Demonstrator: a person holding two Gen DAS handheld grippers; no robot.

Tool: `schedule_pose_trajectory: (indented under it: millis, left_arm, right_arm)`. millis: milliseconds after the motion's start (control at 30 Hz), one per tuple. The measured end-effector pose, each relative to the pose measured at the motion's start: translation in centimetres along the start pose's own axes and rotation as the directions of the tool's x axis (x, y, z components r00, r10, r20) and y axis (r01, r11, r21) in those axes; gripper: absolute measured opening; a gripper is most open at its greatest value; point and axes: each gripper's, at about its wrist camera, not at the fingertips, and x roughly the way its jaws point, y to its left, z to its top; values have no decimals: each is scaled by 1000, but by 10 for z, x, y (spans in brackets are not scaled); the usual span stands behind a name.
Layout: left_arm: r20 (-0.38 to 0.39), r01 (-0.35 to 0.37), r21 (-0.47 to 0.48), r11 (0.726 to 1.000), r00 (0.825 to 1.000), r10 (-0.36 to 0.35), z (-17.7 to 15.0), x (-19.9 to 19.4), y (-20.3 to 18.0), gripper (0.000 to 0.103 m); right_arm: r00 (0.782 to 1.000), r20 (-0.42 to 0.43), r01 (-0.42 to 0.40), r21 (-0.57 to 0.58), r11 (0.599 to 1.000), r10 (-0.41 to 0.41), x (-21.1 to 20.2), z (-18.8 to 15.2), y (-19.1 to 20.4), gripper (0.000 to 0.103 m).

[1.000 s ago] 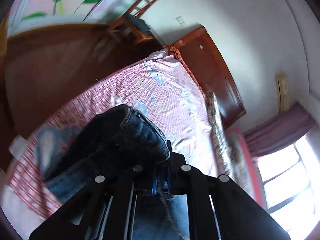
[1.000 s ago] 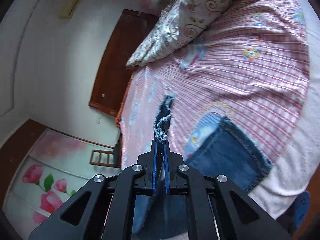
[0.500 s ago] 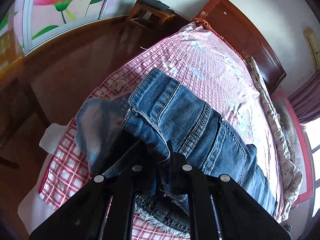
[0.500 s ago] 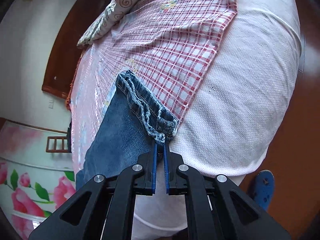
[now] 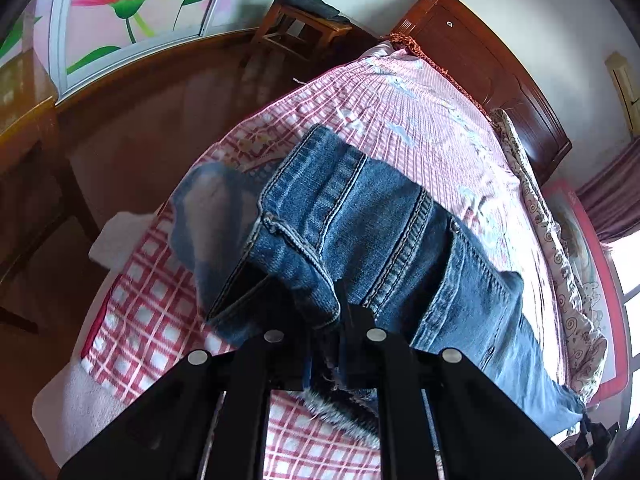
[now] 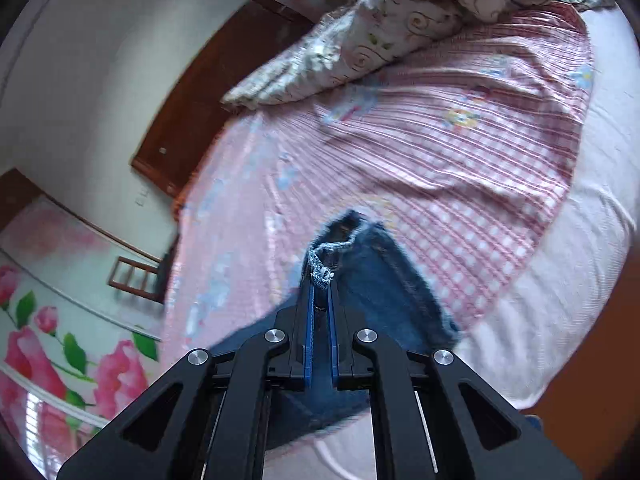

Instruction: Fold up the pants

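Both tongs, left gripper (image 5: 325, 344) and right gripper (image 6: 320, 304), are staying clamped on the jeans (image 5: 384, 240), now lifting the frayed hem off the near bed (image 6: 460, 184) edge for folding.

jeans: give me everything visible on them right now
The jeans are blue denim with pale double stitching, seams and a frayed hem. They drape across the pink checked bedspread, partly lifted. The left gripper is clamped on a hemmed edge near the camera; the right gripper pinches a frayed corner, held above the bed. A paler, blurred part hangs at left.
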Motion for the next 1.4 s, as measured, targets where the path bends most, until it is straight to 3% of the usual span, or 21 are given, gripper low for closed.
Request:
schedule_pose_trajectory:
  millis: [67,133,400,467,500,533,567,600,633,667,733,800,833,933,1000,1067,1167,1267,1300,1333,1400]
  left_arm:
    - [6,15,-9,1000,1000,-15,-5,1,2,12]
    - [7,-1,16,1000,1000,0,-7,-1,-1,12]
    - [10,-7,34,999,1000,7,-5,-6,-1,16]
    - [17,-25,3,1000,1000,25,-6,-12,1,32]
    - [33,-55,-4,998,998,55,-6,-20,3,52]
    - [65,-81,-3,997,995,81,-7,-30,5,66]
    - [94,-136,0,991,986,135,-9,-38,6,74]
    - [141,-238,3,971,962,235,-12,-50,7,84]
    - [181,-294,-4,956,940,290,-15,-59,8,84]
    - [223,-281,-7,960,935,276,-18,-70,8,84]
    - [251,-224,4,975,944,216,-23,-78,-2,84]
    - [244,-153,91,984,962,127,-27,-72,-31,85]
    - [233,-114,151,982,970,77,-30,-65,-50,85]
    - [203,-56,265,963,979,1,-38,-37,-93,86]
    - [161,-114,284,952,984,70,-38,-10,-104,86]
    - [121,-134,218,967,987,109,-35,7,-96,86]
    - [96,-125,172,977,989,110,-37,21,-82,86]
    - [82,-164,236,958,985,149,-41,30,-92,93]
    - [76,-164,234,958,986,150,-41,33,-90,94]
    - [74,-167,231,958,985,154,-41,35,-90,94]
    - [77,-177,243,954,984,163,-40,38,-89,96]
  right_arm:
    - [985,-104,141,28,990,-137,27,-14,-35,5]
    - [996,-52,76,112,991,-71,24,-27,-54,4]
    - [983,-57,176,27,984,-174,25,-24,-34,4]
    - [982,-71,179,63,982,-175,20,-25,-36,4]
    - [980,-93,181,90,979,-173,16,-24,-38,11]
    - [969,-121,230,115,966,-217,14,-24,-42,45]
    - [947,-125,312,139,940,-296,7,-25,-43,62]
    - [938,-74,347,173,922,-339,-7,-27,-43,65]
    - [946,-35,324,203,924,-324,-17,-28,-42,65]
    - [959,-11,280,221,934,-285,-22,-29,-37,65]
    - [993,11,116,201,973,-120,-13,-31,-6,65]
    - [998,-51,-37,138,990,44,15,-32,42,65]
    - [983,-101,-142,105,984,153,38,-37,76,65]
    - [884,-256,-388,62,920,390,106,-64,177,65]
    - [810,-352,-492,28,870,469,149,-91,241,65]
    - [735,-445,-559,31,829,512,185,-123,290,65]
    - [657,-540,-593,61,803,526,234,-170,337,65]
    - [708,-610,-476,-40,879,356,292,-209,349,65]
    - [738,-617,-402,-78,912,273,310,-217,342,60]
    - [759,-614,-339,-91,937,215,325,-221,329,31]
    - [779,-579,-310,-20,951,242,333,-220,305,0]
